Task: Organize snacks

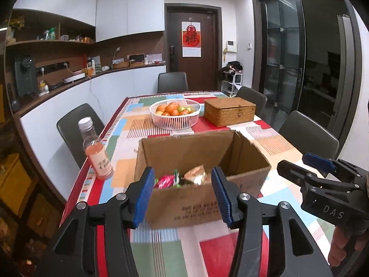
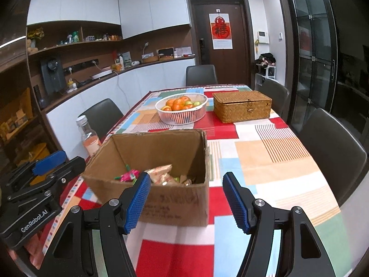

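Both my grippers, left gripper [image 1: 182,196] and right gripper [image 2: 186,202], wide, holding nothing. Snacks [image 1: 182,177] in open cardboard box [image 1: 203,152] at 12 o'clock. Wicker box [image 1: 229,112] shut, 1 o'clock. Stage undecidable: sorted or pending.

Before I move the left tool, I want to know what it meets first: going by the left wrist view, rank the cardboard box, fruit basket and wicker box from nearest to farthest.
From the left tool:
1. Cardboard box, straight ahead, open, snacks inside.
2. Fruit basket, behind it, mid-table.
3. Wicker box, about as far back, right of the basket; these two are too close to call.
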Demonstrator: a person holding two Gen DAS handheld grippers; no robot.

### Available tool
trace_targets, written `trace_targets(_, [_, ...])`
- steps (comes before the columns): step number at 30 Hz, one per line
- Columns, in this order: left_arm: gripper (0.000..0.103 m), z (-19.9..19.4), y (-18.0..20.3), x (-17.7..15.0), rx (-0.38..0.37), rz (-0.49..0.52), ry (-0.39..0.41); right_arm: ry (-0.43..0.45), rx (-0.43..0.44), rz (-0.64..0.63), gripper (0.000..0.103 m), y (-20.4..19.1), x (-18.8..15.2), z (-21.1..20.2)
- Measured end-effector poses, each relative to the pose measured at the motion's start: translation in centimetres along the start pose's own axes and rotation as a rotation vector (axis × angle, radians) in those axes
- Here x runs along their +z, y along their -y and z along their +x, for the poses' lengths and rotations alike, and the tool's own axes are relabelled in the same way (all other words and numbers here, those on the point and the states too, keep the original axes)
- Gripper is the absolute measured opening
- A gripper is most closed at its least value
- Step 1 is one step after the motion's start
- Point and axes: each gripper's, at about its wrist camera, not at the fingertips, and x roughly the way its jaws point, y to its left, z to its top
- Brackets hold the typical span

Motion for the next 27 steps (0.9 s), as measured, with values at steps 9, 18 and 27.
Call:
trace_targets(9, [0.077, -4.6, -0.4, -2.5, 0.07, -0.006, 0.035, 0.043, -0.014, -0.032, 0.074, -1.4, -2.3, -4.3])
trace_targets(18, [0.098, -8.5, -0.7, -4.5, 0.144, 0.012, 0.092, 0.071, 0.001, -0.043, 0.079, -2.1, -4.2, -6.9])
trace_targets(27, [0.103, -10.5, -0.8, -5.3, 0.151, -0.004, 0.138, 0.095, -0.005, -0.05, 0.084, -2.4, -5.2, -8.7])
